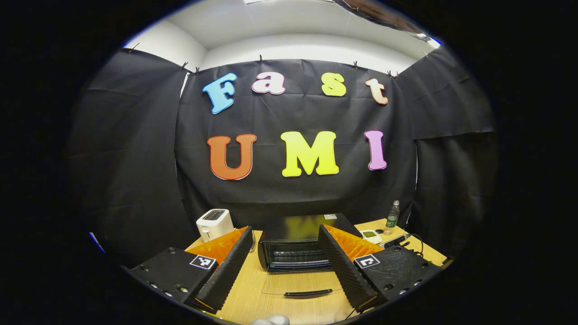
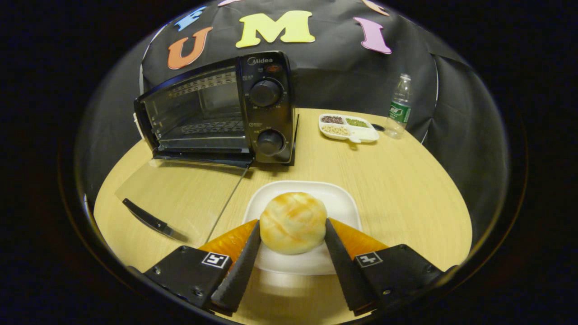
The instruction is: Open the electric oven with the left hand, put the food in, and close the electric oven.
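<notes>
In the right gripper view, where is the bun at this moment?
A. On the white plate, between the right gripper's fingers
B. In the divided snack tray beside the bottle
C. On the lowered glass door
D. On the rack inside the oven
A: the bun sits on the white plate with the right gripper closed in on both its sides, while the electric oven stands open behind, its rack bare.

One electric oven [image 2: 216,113] is standing on the one table [image 2: 406,189], with two knobs [image 2: 265,93] showing on its panel. One bun [image 2: 292,222] is sitting on one white plate [image 2: 345,203]. One divided dish [image 2: 348,127], one bottle [image 2: 399,107] and one white toaster [image 1: 215,223] are showing too.
</notes>
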